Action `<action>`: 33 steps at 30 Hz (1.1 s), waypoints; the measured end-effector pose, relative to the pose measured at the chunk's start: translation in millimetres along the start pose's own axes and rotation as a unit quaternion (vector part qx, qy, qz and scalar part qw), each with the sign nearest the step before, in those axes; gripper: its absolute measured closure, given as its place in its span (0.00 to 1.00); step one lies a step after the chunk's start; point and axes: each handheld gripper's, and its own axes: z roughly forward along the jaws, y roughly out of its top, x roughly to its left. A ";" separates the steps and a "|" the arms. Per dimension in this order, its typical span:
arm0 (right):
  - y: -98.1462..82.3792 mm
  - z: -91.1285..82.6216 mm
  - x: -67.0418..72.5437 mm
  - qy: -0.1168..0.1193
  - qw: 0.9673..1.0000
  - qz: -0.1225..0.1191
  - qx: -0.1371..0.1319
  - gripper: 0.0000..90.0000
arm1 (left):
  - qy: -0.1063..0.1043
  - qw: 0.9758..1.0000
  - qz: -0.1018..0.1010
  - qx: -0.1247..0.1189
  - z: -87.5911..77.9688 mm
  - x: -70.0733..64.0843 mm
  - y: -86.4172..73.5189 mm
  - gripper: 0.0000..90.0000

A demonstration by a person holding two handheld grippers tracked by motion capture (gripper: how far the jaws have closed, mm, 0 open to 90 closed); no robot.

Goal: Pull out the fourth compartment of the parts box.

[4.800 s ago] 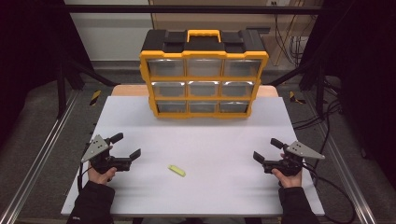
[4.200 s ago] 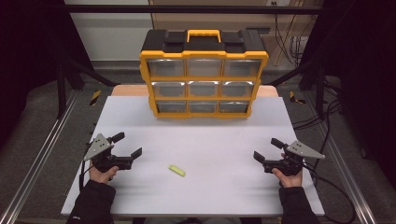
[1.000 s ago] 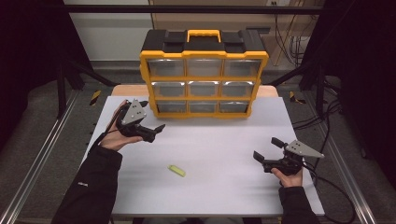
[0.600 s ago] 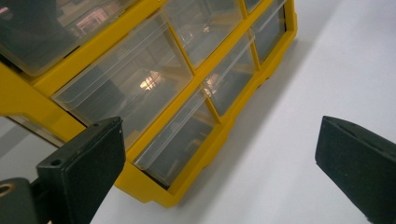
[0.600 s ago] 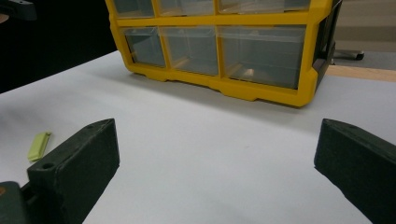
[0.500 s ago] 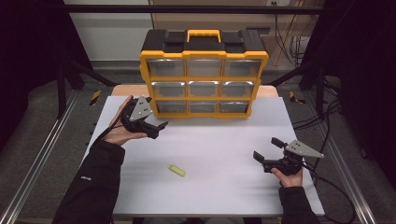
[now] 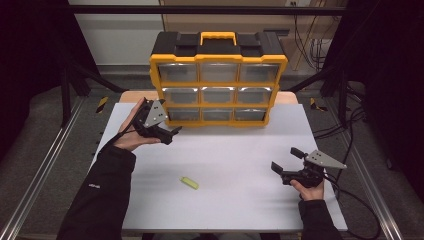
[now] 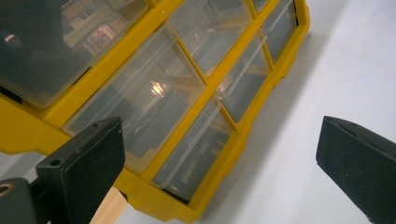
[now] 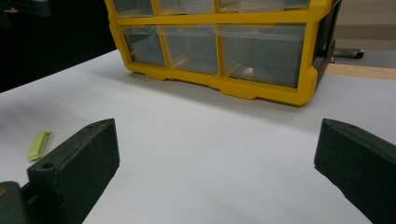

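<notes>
A white table (image 7: 225,200) fills the middle of the high view, with a strip of bare wood showing along its far edge behind a yellow and black drawer box (image 7: 218,80). Grey floor lies on both sides, metal rails run along it at the left and right, and black frame bars and loose cables stand at the right. A pale wall and a brown panel close the back.

The left gripper (image 7: 170,134) is held up just in front of the box's lower left corner, jaws spread wide and empty, close to the bottom left drawer (image 7: 182,114) but not touching it. In the left gripper view the clear drawers (image 8: 140,100) sit tilted across the frame between the two black jaws, and glare on the plastic makes their contents hard to read.

The right gripper (image 7: 286,161) rests low near the table's right side, well apart from the box, its jaws also wide apart with nothing between them. A small green clip (image 7: 189,183) lies flat on the table between the two hands, nearer the front edge; the right gripper view catches it at the left margin (image 9: 38,144), partly behind the jaw.

The top of the box is cut off in both gripper views
</notes>
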 end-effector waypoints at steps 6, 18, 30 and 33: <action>0.0 0.0 0.0 -0.001 1.000 -0.001 0.000 0.01 | 0.006 1.000 0.016 0.001 3.6 1.6 1.7 0.01; -0.1 0.2 -0.2 0.000 1.000 -0.002 0.001 0.01 | 0.015 0.998 0.053 0.008 10.8 7.9 8.2 0.00; -0.1 0.2 -0.2 0.000 1.000 -0.001 0.001 0.01 | 0.024 0.993 0.110 0.018 21.4 9.9 15.8 0.01; 0.1 0.0 -0.1 -0.001 1.000 0.000 0.001 0.01 | 0.025 0.992 0.124 0.023 23.7 10.5 17.8 0.01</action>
